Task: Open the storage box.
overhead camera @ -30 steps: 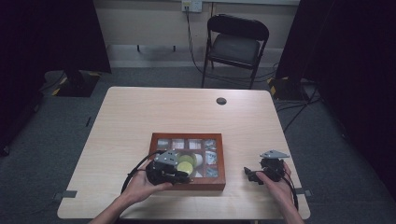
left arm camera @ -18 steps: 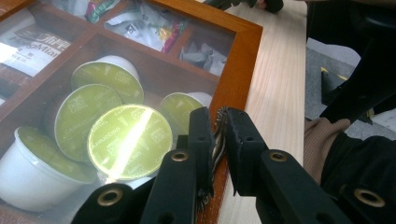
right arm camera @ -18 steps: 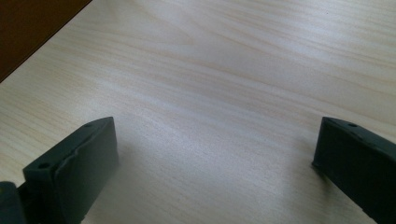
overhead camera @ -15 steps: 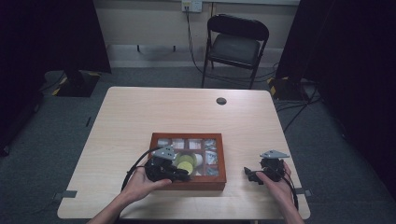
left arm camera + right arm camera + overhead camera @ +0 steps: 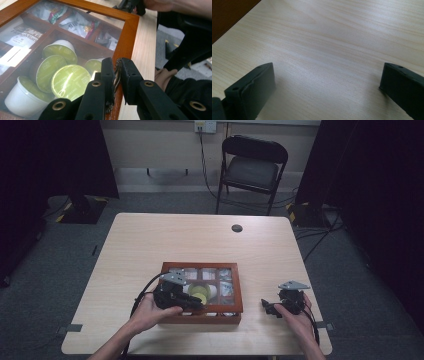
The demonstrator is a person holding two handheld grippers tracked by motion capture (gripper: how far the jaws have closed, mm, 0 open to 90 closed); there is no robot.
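A brown wooden box (image 5: pixel 239 292) with a glass lid (image 5: pixel 128 32) sits at the table's near middle. Under the glass lie green-topped pods (image 5: pixel 70 81) and several foil packets (image 5: pixel 77 25). My left gripper (image 5: pixel 199 305) lies over the box's near edge, held by a hand. Its jaws (image 5: pixel 117 63) are shut on a small brass clasp (image 5: pixel 115 80) on the lid's frame. My right gripper (image 5: pixel 266 307) rests on the bare table to the right of the box. It is open (image 5: pixel 327 75), with nothing but wood between its fingers (image 5: pixel 254 85).
A small black round object (image 5: pixel 237 228) lies at the far side of the light wooden table (image 5: pixel 175 240). A black folding chair (image 5: pixel 252 165) stands behind the table, with cables on the floor around it. Dark curtains flank the room.
The left gripper has crept slightly away from the near edge and to the left, still closed on the clasp. The box and the right gripper have stayed where they were.
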